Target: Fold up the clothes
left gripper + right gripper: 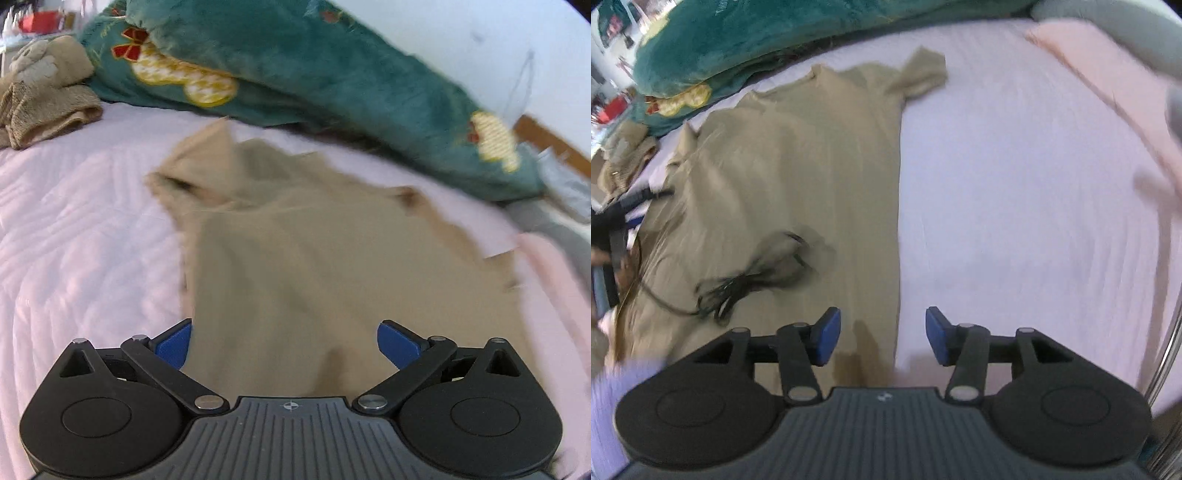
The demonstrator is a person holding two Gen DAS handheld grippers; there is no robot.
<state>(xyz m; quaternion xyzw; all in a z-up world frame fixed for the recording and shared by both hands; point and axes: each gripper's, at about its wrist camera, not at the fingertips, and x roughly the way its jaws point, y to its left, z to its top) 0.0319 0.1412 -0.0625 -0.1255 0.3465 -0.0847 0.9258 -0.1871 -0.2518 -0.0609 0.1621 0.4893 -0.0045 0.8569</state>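
A tan short-sleeved shirt (295, 240) lies spread on the pale pink bed sheet (74, 229). My left gripper (284, 343) is open, low over the shirt's near hem, with cloth between the blue pads; no grip shows. In the right wrist view the shirt (783, 173) fills the left half, with a dark printed patch (768, 266) on it. My right gripper (882, 336) is open above the shirt's straight right edge, one pad over cloth and one over sheet (1015, 184). The left gripper's black body (617, 221) shows at the far left edge.
A teal plush blanket (295, 62) with a gold and red pattern is heaped along the back of the bed. A brown knitted garment (44, 96) lies at the back left. A pink blanket (1108, 62) lies at the right edge.
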